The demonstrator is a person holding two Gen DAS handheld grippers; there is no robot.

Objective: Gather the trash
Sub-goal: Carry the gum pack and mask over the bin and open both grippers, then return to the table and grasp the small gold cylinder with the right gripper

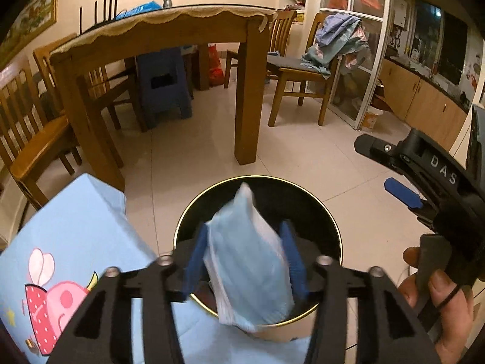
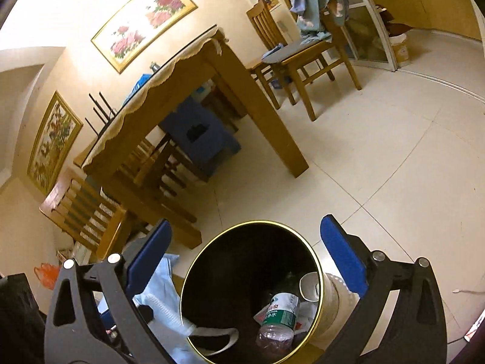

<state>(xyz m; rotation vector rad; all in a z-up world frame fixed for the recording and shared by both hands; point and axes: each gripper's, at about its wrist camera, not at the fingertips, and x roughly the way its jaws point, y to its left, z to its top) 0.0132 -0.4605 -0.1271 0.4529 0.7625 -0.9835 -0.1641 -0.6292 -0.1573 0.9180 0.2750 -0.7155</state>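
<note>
Tiled dining-room floor (image 1: 303, 157), left gripper (image 1: 245, 261) clamped on a face mask (image 1: 248, 270) pointing upright over the bin (image 1: 330, 221), right gripper (image 2: 245, 261) spread wide.

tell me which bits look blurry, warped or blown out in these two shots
Left wrist view: the face mask in the left gripper is motion-smeared, and the table bows from fisheye. Right wrist view: the upper-left wall is blown out, and the trash can interior is nearly black.

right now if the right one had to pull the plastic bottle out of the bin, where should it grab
Probably the plastic bottle at its labelled body, from straight above. It lies tilted low inside the bin, so the walls block any side approach. The right hand-held gripper is open above the rim.
</note>
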